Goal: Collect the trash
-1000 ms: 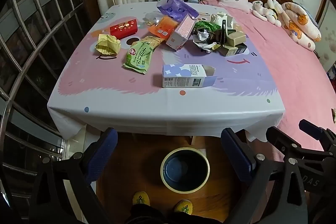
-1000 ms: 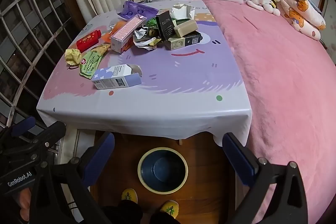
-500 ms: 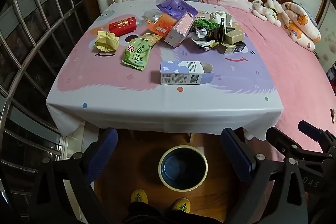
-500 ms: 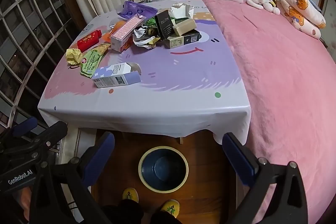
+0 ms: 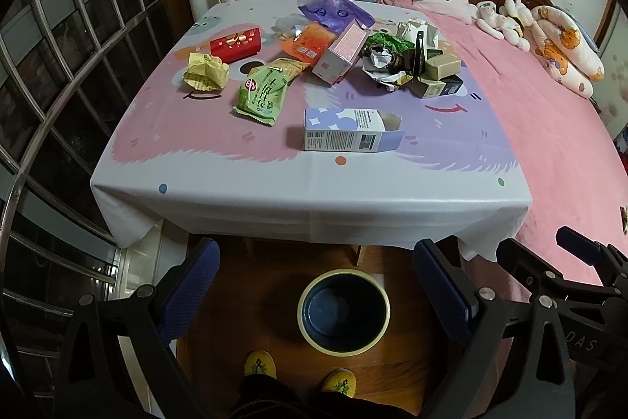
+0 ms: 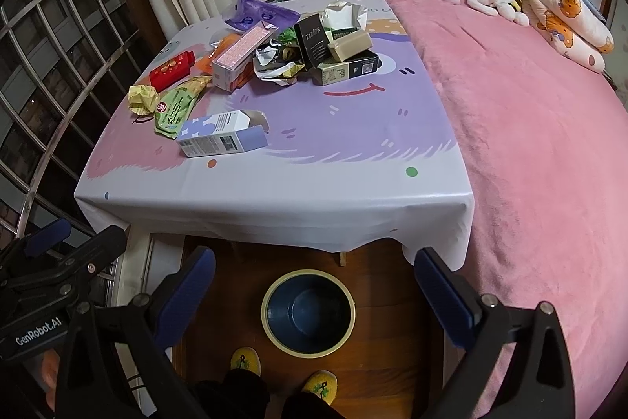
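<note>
Trash lies on a table (image 5: 274, 179) with a pastel cloth: a white and purple carton (image 5: 351, 130) (image 6: 223, 138) nearest me, a green snack bag (image 5: 267, 89), a crumpled yellow wrapper (image 5: 205, 76), a red box (image 5: 235, 44), a pink box (image 5: 341, 52), and a pile of boxes and foil (image 5: 412, 65) at the back. A dark blue bin (image 5: 343, 311) (image 6: 308, 313) with a cream rim stands on the floor below the table's front edge. My left gripper (image 5: 314, 285) and right gripper (image 6: 314, 285) are both open and empty, held low above the bin.
A bed with a pink blanket (image 6: 549, 144), a pillow and soft toys is right of the table. A metal window grille (image 5: 47, 105) and curtains are to the left. My yellow slippers (image 5: 259, 366) stand on the wood floor by the bin.
Both grippers have pulled back and down a little, so the table looks slightly farther away. The trash has not moved.
</note>
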The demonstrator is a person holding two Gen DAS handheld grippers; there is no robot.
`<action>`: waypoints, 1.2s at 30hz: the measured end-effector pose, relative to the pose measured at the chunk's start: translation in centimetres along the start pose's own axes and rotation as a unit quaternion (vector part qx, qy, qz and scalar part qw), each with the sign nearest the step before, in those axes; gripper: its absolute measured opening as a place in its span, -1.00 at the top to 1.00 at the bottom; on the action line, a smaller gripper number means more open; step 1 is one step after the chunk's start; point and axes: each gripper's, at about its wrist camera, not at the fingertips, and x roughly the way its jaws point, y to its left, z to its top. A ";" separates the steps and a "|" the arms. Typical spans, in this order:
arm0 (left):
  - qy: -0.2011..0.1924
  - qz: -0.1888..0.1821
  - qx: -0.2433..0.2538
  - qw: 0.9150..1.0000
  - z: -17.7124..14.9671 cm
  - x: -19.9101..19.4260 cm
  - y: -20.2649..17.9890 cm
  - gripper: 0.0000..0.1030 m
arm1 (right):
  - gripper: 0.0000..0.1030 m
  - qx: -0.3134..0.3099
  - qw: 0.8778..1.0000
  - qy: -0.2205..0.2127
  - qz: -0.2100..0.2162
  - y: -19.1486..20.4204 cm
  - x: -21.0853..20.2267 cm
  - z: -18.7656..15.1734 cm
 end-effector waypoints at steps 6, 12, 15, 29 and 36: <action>-0.001 0.007 0.001 1.000 -0.3 -0.2 -0.1 -0.91 | -0.97 -0.001 1.000 0.001 0.003 0.1 0.0 -0.1; 0.000 0.008 0.002 1.000 -0.4 -0.3 -0.2 -0.91 | -0.97 0.002 1.000 0.002 0.008 0.2 -0.2 -0.4; 0.000 0.012 0.004 1.000 -0.6 -0.6 -0.2 -0.91 | -0.95 0.004 1.000 0.005 0.013 0.2 -0.1 -0.5; -0.024 0.025 -0.013 0.999 1.4 -1.4 2.8 -0.91 | -0.76 -0.002 0.999 0.003 0.045 2.4 1.0 1.4; -0.016 0.033 -0.045 0.998 5.4 0.6 8.1 -0.91 | -0.73 -0.014 0.999 -0.007 0.049 6.2 2.5 4.6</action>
